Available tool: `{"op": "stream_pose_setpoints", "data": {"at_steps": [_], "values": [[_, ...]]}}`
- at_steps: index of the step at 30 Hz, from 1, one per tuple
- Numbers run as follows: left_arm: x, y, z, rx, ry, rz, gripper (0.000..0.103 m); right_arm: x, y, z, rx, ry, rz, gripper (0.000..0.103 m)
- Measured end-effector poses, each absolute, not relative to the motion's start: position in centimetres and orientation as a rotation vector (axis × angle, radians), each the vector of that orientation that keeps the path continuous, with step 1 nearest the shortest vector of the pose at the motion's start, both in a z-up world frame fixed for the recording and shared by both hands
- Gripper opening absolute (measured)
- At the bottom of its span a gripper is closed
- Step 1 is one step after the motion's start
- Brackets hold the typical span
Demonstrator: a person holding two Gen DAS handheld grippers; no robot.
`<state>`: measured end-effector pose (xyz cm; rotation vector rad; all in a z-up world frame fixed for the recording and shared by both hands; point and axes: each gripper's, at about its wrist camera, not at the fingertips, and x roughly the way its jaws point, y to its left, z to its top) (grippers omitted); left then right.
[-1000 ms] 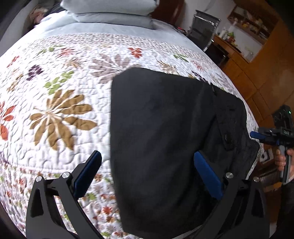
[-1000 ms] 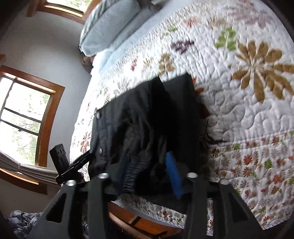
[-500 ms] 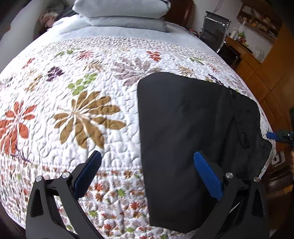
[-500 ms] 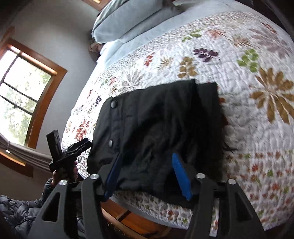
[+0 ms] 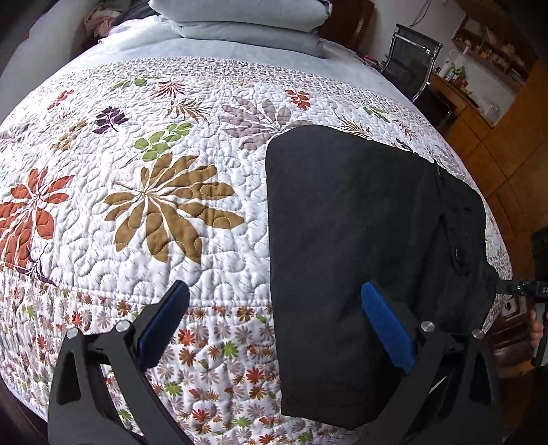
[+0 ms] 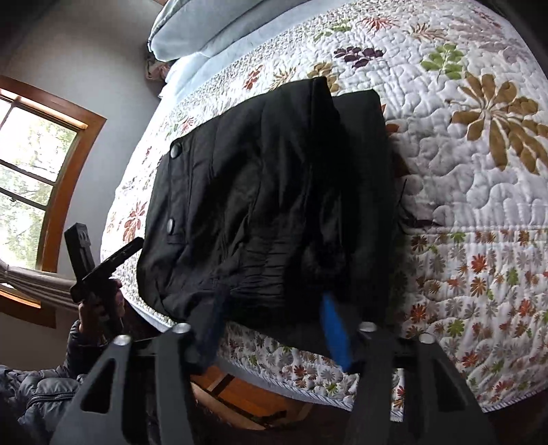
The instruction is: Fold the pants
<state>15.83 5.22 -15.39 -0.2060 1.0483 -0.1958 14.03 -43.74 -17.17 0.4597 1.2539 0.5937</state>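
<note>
Black fabric pants (image 5: 359, 246), folded into a compact stack of layers, lie on the flower-patterned white quilt (image 5: 171, 212) at the near corner of the bed, with the lower edge draped slightly over the bed's side. In the right wrist view the pants (image 6: 260, 205) show the gathered waistband nearest the camera and two round buttons toward the bed's edge; the layers are a little offset, one strip peeking out on the far side. The fold looks largely done, and both tools seem held back so the stack can settle or be judged for one more fold. The left gripper (image 5: 274, 328) hangs above the quilt with its blue-padded jaws spread wide and nothing between them, one pad over the quilt and one over the cloth. The right gripper (image 6: 274, 325) is likewise spread and holds nothing, its jaws facing the waistband edge without clearly touching it. In each view the other tool appears just beyond the bed's corner, off the cloth. Open quilt stretches well past the pants toward the pale blue pillows (image 5: 239, 17), giving ample room to slide or flip the bundle inward; the outward side drops to the wooden floor (image 5: 507, 178), so a careless pull there could drag the stack off.
</note>
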Motion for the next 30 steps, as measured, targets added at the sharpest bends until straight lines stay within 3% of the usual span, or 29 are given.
{"op": "stream_pose_setpoints", "data": {"at_steps": [1, 24, 27, 30], "values": [[15.9, 5.2, -15.4, -0.211, 1.053, -0.197, 0.100, 13.9, -43.8, -17.2, 0.464, 1.252, 0.599, 0.038], [16.1, 4.7, -15.9, -0.198, 1.073, -0.209, 0.100, 12.8, -45.1, -17.8, 0.524, 1.239, 0.597, 0.038], [16.1, 4.9, -15.8, -0.192, 1.076, -0.206, 0.100, 12.7, -45.2, -17.5, 0.512, 1.229, 0.590, 0.046], [16.0, 5.5, -15.2, -0.186, 1.070, -0.207, 0.100, 12.3, -45.9, -16.0, 0.504, 1.186, 0.582, 0.065]]}}
